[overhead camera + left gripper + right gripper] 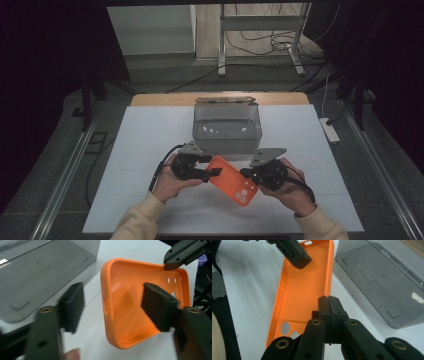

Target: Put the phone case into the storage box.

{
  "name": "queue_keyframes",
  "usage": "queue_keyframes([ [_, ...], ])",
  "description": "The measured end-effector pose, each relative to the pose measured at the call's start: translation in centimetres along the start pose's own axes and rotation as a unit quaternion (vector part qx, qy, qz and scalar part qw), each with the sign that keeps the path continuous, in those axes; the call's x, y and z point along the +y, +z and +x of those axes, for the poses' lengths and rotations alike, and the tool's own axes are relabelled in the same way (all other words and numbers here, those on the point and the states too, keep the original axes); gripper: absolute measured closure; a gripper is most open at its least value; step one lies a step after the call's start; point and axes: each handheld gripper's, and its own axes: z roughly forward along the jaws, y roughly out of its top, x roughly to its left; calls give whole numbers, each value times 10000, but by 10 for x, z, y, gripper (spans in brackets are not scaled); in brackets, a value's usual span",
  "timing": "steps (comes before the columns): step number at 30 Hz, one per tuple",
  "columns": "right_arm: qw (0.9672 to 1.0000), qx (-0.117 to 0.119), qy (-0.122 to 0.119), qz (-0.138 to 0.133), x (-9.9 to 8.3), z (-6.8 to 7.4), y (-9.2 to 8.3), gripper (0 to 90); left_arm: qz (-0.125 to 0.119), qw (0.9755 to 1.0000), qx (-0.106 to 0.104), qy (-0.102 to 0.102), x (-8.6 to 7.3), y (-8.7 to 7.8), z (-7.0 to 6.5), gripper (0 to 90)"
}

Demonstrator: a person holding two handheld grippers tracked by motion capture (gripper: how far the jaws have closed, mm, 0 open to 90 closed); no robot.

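Left hand-held gripper (216, 172) has its jaws spread, one on each side of the orange phone case (233, 181), which hangs above the white desk (140, 150). Right hand-held gripper (244, 173) pinches the case's edge. A grey box (227, 127) sits just behind.

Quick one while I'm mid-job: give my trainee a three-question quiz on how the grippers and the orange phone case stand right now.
1. True or false: the right gripper is clamped on a side wall of the orange phone case.
2. Multiple choice: the left gripper has its jaws A) spread apart, B) pressed together, C) around the bin's rim.
3. Short answer: what stands on the white table just behind the case?

Key: 1 true. 2 A. 3 the grey translucent bin.
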Motion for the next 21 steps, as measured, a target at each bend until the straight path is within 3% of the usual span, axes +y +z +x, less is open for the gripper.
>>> queue_keyframes([
  [3,10000,34,20,-4,1,2,1,897,-31,9999,54,131,1,-4,-2,629],
  [5,10000,45,-43,-5,3,4,1,897,-32,9998,96,157,1,-7,-2,676],
  [10,10000,-30,-29,-29,3,3,-2,896,-143,9998,-160,15,0,-14,1,776],
  [13,10000,-26,5,-82,2,1,-5,896,-285,9992,-277,23,-1,-21,-1,813],
  [21,9997,45,101,-208,3,0,-7,891,-454,9985,-278,133,-2,-27,-4,818],
])
